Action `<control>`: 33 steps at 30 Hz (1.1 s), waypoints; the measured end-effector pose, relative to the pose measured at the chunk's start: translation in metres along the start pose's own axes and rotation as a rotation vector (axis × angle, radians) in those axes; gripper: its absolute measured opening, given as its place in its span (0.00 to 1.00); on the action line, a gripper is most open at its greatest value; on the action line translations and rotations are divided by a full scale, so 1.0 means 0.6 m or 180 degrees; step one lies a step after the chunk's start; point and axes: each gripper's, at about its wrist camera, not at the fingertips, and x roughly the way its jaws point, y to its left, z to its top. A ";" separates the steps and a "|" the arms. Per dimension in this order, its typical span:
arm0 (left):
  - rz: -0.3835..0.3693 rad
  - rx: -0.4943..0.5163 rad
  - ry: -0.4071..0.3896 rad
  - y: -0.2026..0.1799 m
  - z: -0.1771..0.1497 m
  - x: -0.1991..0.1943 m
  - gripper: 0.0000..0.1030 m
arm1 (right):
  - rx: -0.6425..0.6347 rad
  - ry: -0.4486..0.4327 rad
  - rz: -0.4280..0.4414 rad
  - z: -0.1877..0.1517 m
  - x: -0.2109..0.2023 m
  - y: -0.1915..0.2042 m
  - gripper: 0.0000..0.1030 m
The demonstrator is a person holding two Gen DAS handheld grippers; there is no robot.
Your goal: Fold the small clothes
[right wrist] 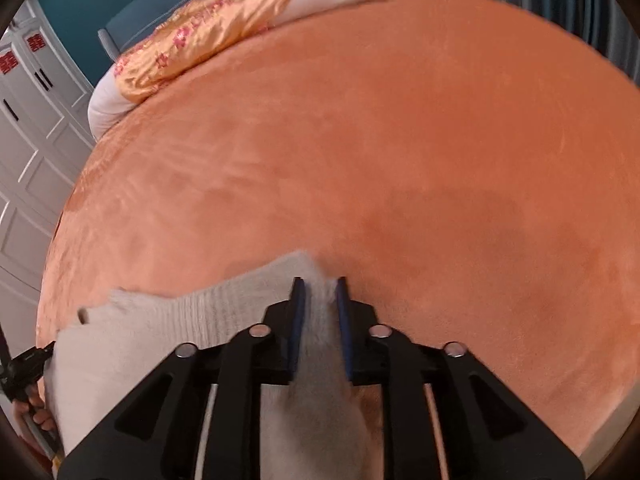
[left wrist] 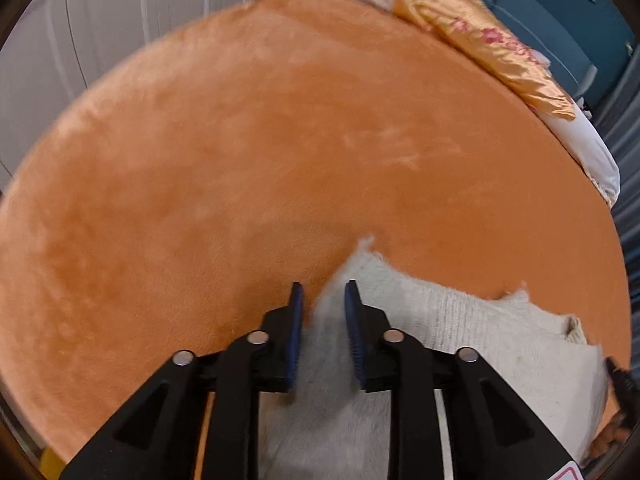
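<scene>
A cream knitted garment (left wrist: 480, 344) lies on the orange plush bedspread (left wrist: 280, 140), at the lower right of the left wrist view. My left gripper (left wrist: 324, 292) stands over its left edge. Cloth fills the narrow gap between its blue pads (left wrist: 297, 320), which pinch it. In the right wrist view the same garment (right wrist: 152, 332) spreads to the lower left. My right gripper (right wrist: 319, 286) has a bunched strip of it squeezed between its pads (right wrist: 342, 320), and a peak of cloth pokes out past the tips. The garment's near part is hidden under both grippers.
At the far edge of the bedspread (right wrist: 440, 140) lie a white pillow (right wrist: 108, 100) and an orange satin cloth with red flowers (right wrist: 208, 28). White cabinet doors (right wrist: 32, 128) stand to the left. A hand (right wrist: 38, 414) and the other gripper's black body (right wrist: 24, 364) show at the left rim.
</scene>
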 end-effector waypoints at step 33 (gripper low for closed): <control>-0.0089 0.0607 0.0315 -0.050 -0.270 -0.132 0.09 | -0.0520 0.0666 0.0041 -0.200 -0.145 0.031 0.05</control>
